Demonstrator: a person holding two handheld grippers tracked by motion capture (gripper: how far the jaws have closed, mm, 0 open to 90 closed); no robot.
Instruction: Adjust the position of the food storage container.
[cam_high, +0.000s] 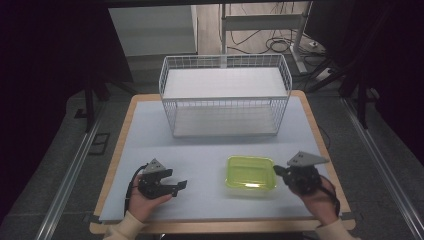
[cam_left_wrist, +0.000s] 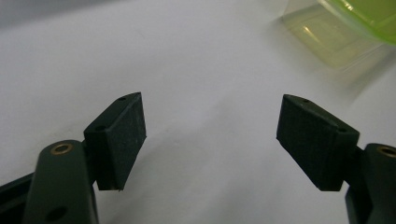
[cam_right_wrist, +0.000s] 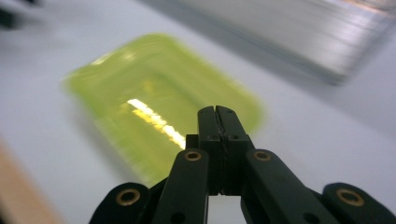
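A translucent lime-green plastic container (cam_high: 250, 175) sits on the pale table mat, right of centre near the front. My right gripper (cam_high: 278, 171) hovers just beside the container's right edge, pointing toward it; in the right gripper view its jaws are pressed together with nothing between them (cam_right_wrist: 217, 112), the green container (cam_right_wrist: 159, 107) lying beyond the tips. My left gripper (cam_high: 180, 186) rests low at the front left, pointing right. Its pads (cam_left_wrist: 126, 135) stand wide apart over bare mat, and a corner of the container (cam_left_wrist: 359, 14) shows at the upper right.
A white wire basket (cam_high: 225, 95) with a solid shelf stands at the back middle of the table. The wooden table edge (cam_high: 107, 180) frames the mat. Behind the table are desk legs and cables on the floor.
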